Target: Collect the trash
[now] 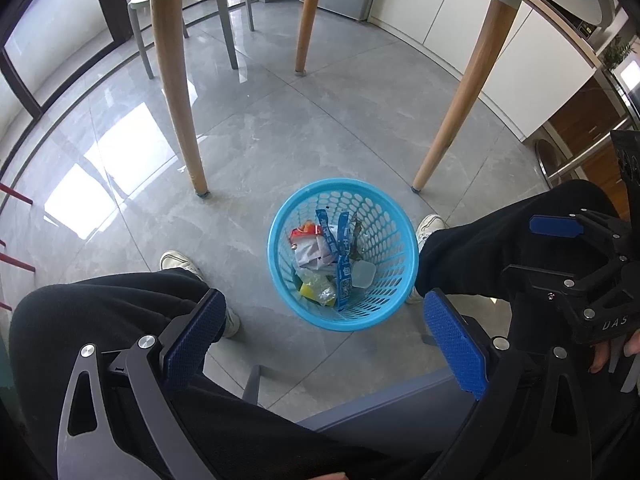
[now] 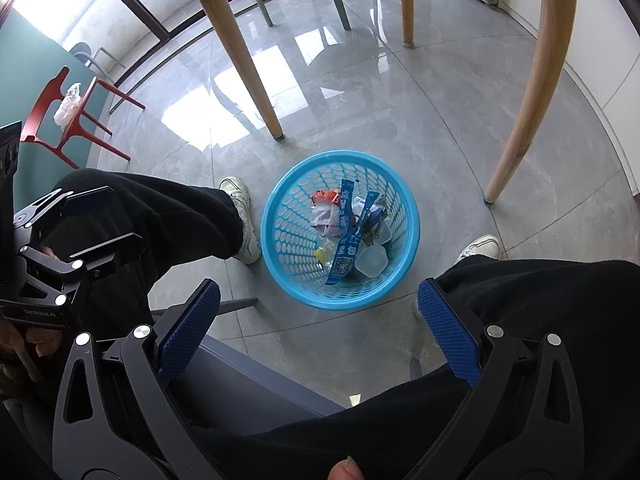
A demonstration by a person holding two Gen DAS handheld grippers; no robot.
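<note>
**Blue basket on the grey floor, both grippers empty above it**

Grey polished floor tiles [image 1: 280, 152] fill both views, catching bright window reflections, with pale wooden table legs [image 1: 176, 80] rising from them. Between the person's feet stands a blue perforated basket [image 1: 394, 280], upright on the floor and near the foot of one table leg. Inside it lies the trash: crumpled white and red wrappers [image 1: 310, 250], long blue printed strips [image 1: 343, 264] leaning against the inner wall, a small translucent plastic cup [image 1: 364, 274] and a yellow-tinted crinkled wrapper [image 1: 318, 286] at the bottom.

A seated person's legs in black trousers [image 1: 120, 312] frame the basket on either side, and white sneakers [image 1: 180, 262] rest on the tiles just beside it.

In the left wrist view, the left gripper [image 1: 330, 336] hangs above the floor just short of the basket, its blue textured pads [image 1: 454, 344] spread wide apart with nothing between them. In the right wrist view, the right gripper [image 2: 320, 328] is likewise spread, its pads [image 2: 448, 336] well apart and empty, the basket lying ahead of the gap. Each gripper also shows at the edge of the other's view, held by a hand [image 1: 616, 350].

Off to the side, a red chair [image 2: 60, 116] stands by a teal wall, a crumpled clear bag [image 2: 68, 104] on its seat.
</note>
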